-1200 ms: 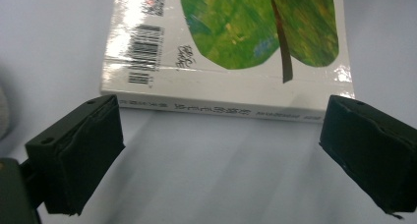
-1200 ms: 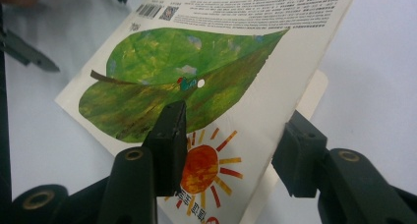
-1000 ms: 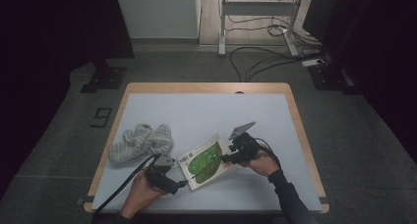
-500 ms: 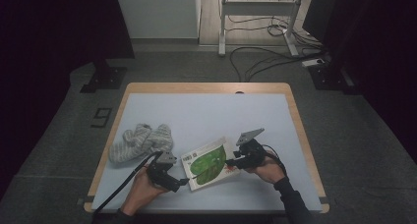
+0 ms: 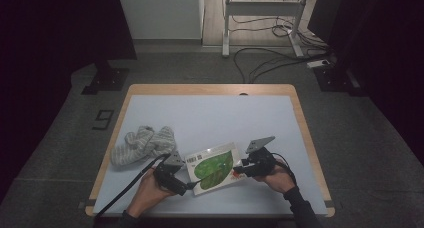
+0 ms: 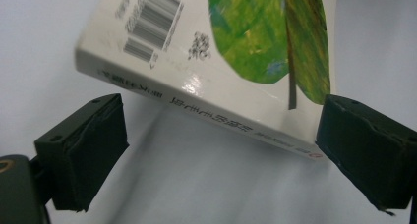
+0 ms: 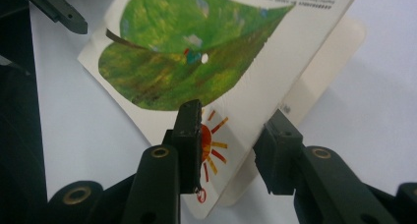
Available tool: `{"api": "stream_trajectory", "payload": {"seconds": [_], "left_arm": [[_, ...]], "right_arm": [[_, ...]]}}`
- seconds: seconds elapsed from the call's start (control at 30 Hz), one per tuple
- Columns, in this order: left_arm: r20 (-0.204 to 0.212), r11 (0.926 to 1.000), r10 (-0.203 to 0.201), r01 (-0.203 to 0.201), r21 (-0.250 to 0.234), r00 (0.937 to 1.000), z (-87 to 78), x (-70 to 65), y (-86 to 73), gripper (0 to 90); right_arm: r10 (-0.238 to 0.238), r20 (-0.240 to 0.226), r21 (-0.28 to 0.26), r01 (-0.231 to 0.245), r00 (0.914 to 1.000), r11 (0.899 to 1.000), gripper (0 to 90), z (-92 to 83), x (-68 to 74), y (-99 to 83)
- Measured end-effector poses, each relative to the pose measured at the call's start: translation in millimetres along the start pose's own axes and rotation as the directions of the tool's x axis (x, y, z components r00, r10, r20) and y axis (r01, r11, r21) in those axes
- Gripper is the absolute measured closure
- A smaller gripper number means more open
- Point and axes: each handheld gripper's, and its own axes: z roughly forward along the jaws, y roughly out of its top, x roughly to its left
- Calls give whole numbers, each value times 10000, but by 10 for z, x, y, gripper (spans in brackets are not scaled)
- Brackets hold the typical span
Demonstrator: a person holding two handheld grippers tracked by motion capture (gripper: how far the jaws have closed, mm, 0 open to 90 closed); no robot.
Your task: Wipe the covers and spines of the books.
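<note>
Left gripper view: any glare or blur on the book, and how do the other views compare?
Left gripper view: glare spot on the book spine, small print soft. Right gripper view: jaws blurred up close, leaf art sharp. High view: dim room, table evenly lit.

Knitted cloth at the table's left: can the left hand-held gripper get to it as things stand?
Probably yes. The left hand-held gripper stands open at the book's spine, gripping nothing, and the cloth lies just beyond it on bare table with nothing between.
</note>
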Motion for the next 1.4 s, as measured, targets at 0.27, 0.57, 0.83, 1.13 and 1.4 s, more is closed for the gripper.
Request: {"api": "stream_trajectory", "payload": {"seconds": [0.27, 0.57, 0.83, 1.13, 1.4], "left_arm": [[283, 9987, 286, -274, -424, 9992, 2, -52, 56, 187], [134, 9993, 286, -283, -244, 9995, -10, -71, 91, 230], [198, 9989, 330, -323, -338, 9993, -37, -69, 100, 281], [297, 9985, 302, -288, -464, 9991, -64, -51, 128, 338], [337, 9982, 216, -196, -570, 9992, -137, -4, 183, 431]], "right_arm": [[25, -19, -19, -26, 10000, 10000, 646, -13, 1, -87], [-170, 235, -84, 172, 9996, 9998, 558, -24, 14, -109], [660, 493, -281, -647, 9966, 9975, 381, -20, -102, -92], [1301, -11, -350, -1300, 9915, 9909, 357, 122, -230, 21], [1194, -236, -432, -1204, 9926, 9918, 423, 112, -199, 93]]}}
